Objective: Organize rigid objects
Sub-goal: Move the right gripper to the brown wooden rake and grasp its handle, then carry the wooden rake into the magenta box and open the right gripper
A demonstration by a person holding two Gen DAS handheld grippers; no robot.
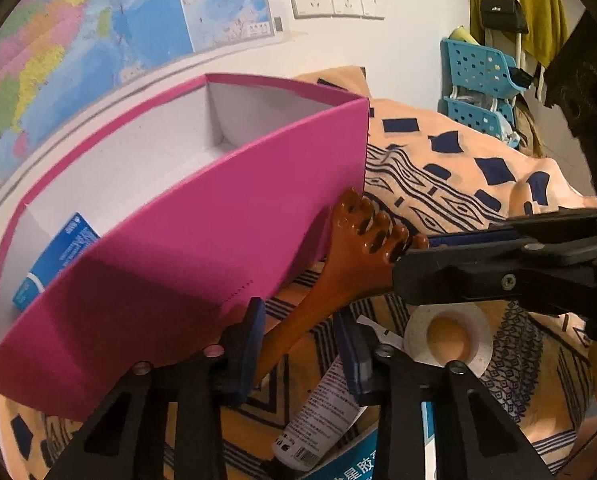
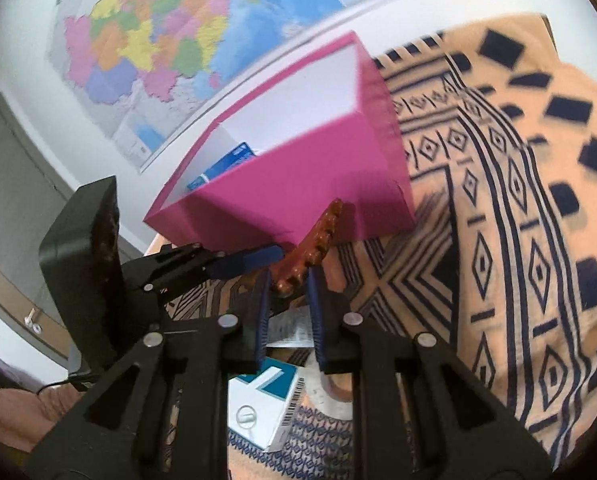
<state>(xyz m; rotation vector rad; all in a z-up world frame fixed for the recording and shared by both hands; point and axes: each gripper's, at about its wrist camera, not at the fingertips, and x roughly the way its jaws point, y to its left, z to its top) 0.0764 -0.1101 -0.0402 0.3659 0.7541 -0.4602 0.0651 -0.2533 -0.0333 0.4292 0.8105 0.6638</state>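
Note:
A brown wooden back scratcher (image 1: 350,264) with a hand-shaped head hangs just in front of the pink box (image 1: 218,240). My right gripper (image 2: 289,280) is shut on its clawed head (image 2: 318,232); in the left wrist view the right gripper (image 1: 410,254) comes in from the right. My left gripper (image 1: 298,314) has the handle between its blue pads. The handle lies against the left pad, and a gap shows at the right pad. A blue carton (image 1: 54,256) lies inside the box. The right wrist view shows the left gripper (image 2: 278,256) reaching in from the left.
An orange patterned cloth (image 1: 438,184) covers the surface. Under the grippers lie a white tube (image 1: 318,412), a tape roll (image 1: 448,340) and a blue-and-white carton (image 2: 266,404). A blue perforated rack (image 1: 478,76) stands at the back right. A wall map (image 2: 146,48) hangs behind the box.

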